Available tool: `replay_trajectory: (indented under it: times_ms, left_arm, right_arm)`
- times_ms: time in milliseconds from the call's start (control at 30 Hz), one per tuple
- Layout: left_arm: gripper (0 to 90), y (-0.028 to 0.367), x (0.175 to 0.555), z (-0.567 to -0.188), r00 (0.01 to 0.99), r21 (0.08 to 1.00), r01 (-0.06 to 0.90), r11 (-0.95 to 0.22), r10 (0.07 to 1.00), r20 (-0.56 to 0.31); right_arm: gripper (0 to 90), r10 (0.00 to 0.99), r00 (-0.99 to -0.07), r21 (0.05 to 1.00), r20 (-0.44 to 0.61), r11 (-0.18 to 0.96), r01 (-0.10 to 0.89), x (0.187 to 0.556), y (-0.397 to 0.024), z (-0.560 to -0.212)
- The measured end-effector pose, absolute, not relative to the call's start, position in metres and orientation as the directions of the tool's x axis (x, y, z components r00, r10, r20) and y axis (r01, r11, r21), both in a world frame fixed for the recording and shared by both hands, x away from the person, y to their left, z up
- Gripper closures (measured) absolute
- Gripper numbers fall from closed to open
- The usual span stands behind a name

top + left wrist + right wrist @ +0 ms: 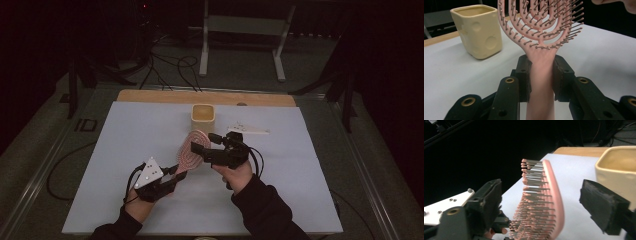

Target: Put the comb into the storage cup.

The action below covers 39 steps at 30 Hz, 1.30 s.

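while left gripper (541, 75) clamped pink hairbrush (541, 30) handle, right gripper (544, 202) stood apart around brush head, pads clear; cream cup (203, 119) near on desk (125, 150).

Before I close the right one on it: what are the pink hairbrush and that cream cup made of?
Pink hairbrush: looks like matte moulded plastic, with an open vented head and thin ball-tipped bristles that probably flex. Cream cup: likely glazed ceramic, with thick walls, a soft sheen and round dimples; glossy plastic can't be ruled out.

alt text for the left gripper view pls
The left tongs clamp the handle of a pink hairbrush that stands upright, bristles toward the camera. A cream square cup sits behind on the white table.
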State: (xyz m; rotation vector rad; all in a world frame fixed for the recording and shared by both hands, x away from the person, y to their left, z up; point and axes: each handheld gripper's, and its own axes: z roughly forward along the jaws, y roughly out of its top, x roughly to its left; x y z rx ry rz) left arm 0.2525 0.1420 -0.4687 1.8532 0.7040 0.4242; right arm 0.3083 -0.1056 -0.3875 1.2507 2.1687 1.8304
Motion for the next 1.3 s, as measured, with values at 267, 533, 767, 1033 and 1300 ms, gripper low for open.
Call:
replay_trajectory:
  times_ms: [267,533,767,1033,1300]
  left_arm:
    - [71.3,0.143,0.252,-0.469,0.763,0.926,0.272,-0.262,0.645,-0.042]
    - [71.2,0.142,0.253,-0.47,0.768,0.925,0.272,-0.264,0.639,-0.043]
    - [71.2,0.142,0.254,-0.47,0.769,0.923,0.282,-0.263,0.637,-0.053]
    - [71.1,0.143,0.255,-0.472,0.771,0.919,0.298,-0.259,0.633,-0.071]
    - [71.2,0.143,0.255,-0.471,0.773,0.922,0.293,-0.254,0.631,-0.071]
  right_arm:
    - [32.1,0.565,-0.667,0.811,0.486,-0.008,0.584,0.311,-0.098,-0.399]
    - [46.0,0.547,-0.681,0.805,0.487,0.02,0.592,0.311,-0.096,-0.404]
    - [57.4,0.545,-0.686,0.804,0.482,0.037,0.594,0.311,-0.095,-0.405]
    - [62.3,0.519,-0.699,0.803,0.492,0.04,0.595,0.313,-0.096,-0.406]
    - [63.6,0.491,-0.728,0.822,0.478,0.042,0.568,0.312,-0.096,-0.405]
